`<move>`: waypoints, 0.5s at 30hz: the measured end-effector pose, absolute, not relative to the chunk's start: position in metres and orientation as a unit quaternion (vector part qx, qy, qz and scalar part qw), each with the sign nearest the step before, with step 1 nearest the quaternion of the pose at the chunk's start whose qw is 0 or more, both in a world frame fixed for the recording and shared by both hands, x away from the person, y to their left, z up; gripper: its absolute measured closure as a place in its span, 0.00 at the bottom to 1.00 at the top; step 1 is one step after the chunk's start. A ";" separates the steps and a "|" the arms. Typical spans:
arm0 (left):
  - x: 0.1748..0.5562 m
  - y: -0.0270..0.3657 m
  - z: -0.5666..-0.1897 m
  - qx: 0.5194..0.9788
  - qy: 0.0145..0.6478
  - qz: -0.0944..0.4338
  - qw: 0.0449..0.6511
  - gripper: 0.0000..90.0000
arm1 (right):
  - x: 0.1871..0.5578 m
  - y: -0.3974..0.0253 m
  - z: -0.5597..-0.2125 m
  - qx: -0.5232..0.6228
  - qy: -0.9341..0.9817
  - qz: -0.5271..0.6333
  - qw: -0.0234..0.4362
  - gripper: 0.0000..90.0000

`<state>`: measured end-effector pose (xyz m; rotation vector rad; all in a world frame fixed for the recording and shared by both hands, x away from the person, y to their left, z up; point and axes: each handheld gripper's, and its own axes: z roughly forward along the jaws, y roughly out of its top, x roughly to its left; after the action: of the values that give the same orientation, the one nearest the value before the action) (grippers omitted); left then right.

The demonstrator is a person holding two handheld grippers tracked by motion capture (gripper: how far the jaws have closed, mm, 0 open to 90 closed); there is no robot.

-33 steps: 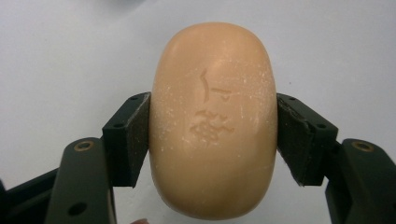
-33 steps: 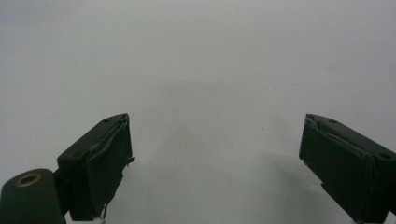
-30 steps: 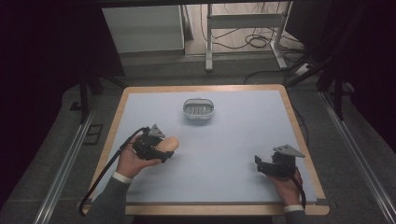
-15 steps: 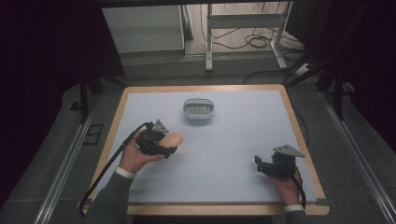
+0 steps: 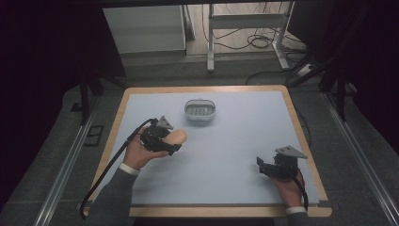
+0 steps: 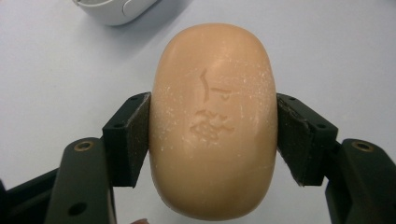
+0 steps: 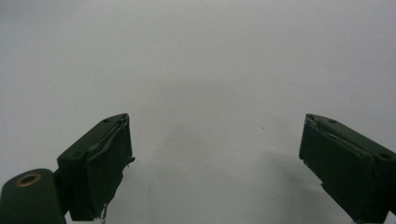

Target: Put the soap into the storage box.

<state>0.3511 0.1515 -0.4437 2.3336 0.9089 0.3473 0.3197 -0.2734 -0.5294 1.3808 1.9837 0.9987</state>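
Handling: the peach-coloured oval bar of soap [image 6: 212, 121] is judged rigid, compact and moderately light; it does not deform under the clamp.
Surface grip: judged slippery, since the skin is smooth and rounded; a dusting of pale flecks suggests a dry bar, which helps friction.
Fragility: judged low for breakage, but the soft skin may dent or scuff under hard pressure.
Hold point: across the two long flanks at mid-length, where the sides run closest to parallel; a hold near the rounded ends is judged likely to squeeze the bar out.
Appearance: oval, domed top, uniform peach tone, a shallow embossed mark at the centre, too faint to read.
Left tool [image 5: 162, 140]: closed on the soap, one black pad against each long flank, with the bar's ends projecting past the pads.
Soap location: held in the left tool over the left part of the pale blue table [image 5: 235, 141], near side of the dish; whether it touches the table cannot be told.
Right tool [image 7: 215, 163]: jaws spread wide, nothing between them, low over the table at the near right.
White oval slotted soap dish [image 5: 200, 111]: stands at the far centre of the table, apart from the soap.
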 end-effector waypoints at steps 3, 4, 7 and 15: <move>0.354 0.151 -0.443 0.882 0.340 0.132 0.297 0.36 | 0.320 -0.273 -0.529 0.510 0.732 0.369 0.260 0.11; 0.355 0.150 -0.444 0.880 0.344 0.131 0.300 0.36 | 0.320 -0.273 -0.529 0.510 0.732 0.369 0.261 0.11; 0.359 0.148 -0.444 0.881 0.343 0.129 0.299 0.36 | 0.320 -0.274 -0.529 0.509 0.733 0.369 0.260 0.11; 0.365 0.151 -0.443 0.880 0.344 0.124 0.304 0.36 | 0.320 -0.273 -0.529 0.510 0.732 0.369 0.260 0.11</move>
<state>0.3649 0.1514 -0.4427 2.3304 0.9124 0.3292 0.3198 -0.2734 -0.5294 1.3822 1.9831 0.9989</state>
